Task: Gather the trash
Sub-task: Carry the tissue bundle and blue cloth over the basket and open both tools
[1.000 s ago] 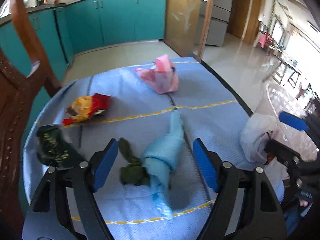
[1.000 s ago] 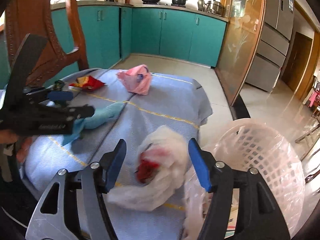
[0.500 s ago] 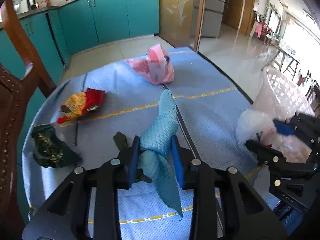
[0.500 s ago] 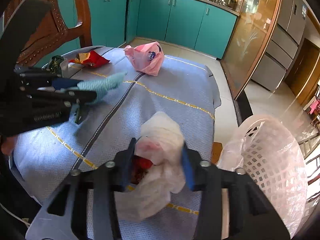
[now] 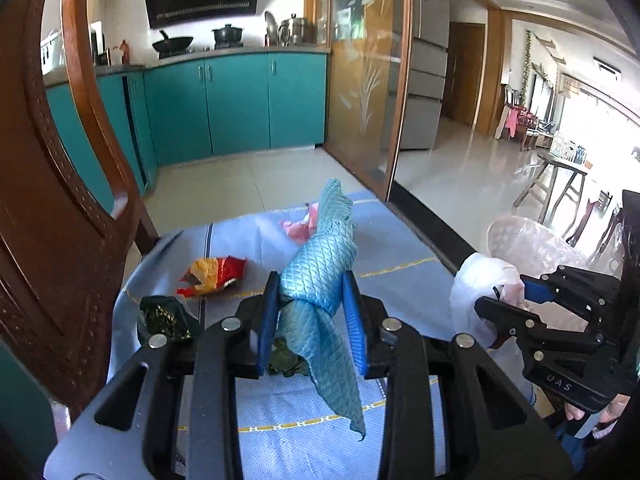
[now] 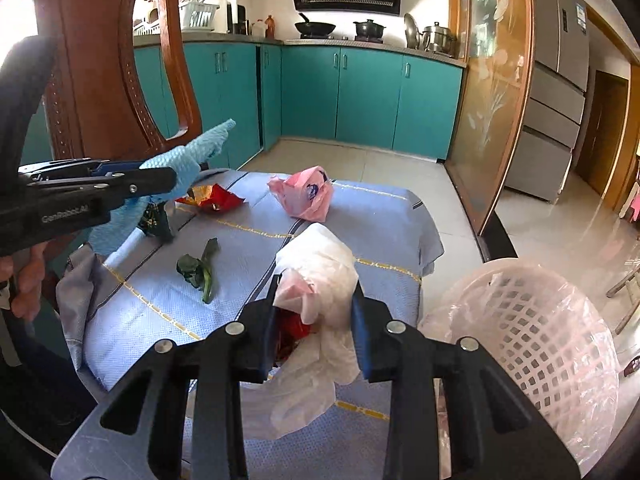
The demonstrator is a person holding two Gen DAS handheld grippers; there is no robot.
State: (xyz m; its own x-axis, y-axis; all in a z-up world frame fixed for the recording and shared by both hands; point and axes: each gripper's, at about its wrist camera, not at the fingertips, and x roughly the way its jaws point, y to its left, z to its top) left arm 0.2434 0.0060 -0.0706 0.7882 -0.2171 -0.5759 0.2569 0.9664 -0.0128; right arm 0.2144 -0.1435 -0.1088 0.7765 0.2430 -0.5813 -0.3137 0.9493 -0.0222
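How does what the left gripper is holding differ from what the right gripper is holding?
The left gripper is shut on a blue quilted cloth; the right gripper is shut on a white plastic bag. The cloth is opaque and sticks up stiffly; the bag is translucent, crumpled, with something red inside. Both are pinched mid-length, ends drooping.

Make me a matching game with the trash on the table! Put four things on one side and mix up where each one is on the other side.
Things:
1. blue cloth
2. white bag
3. pink bag
4. green leaf

Places:
A. lying flat on the table cover
B. pinched in the left gripper
C. sitting at the far end of the table
D. pinched in the right gripper

Pairs: 1-B, 2-D, 3-C, 4-A
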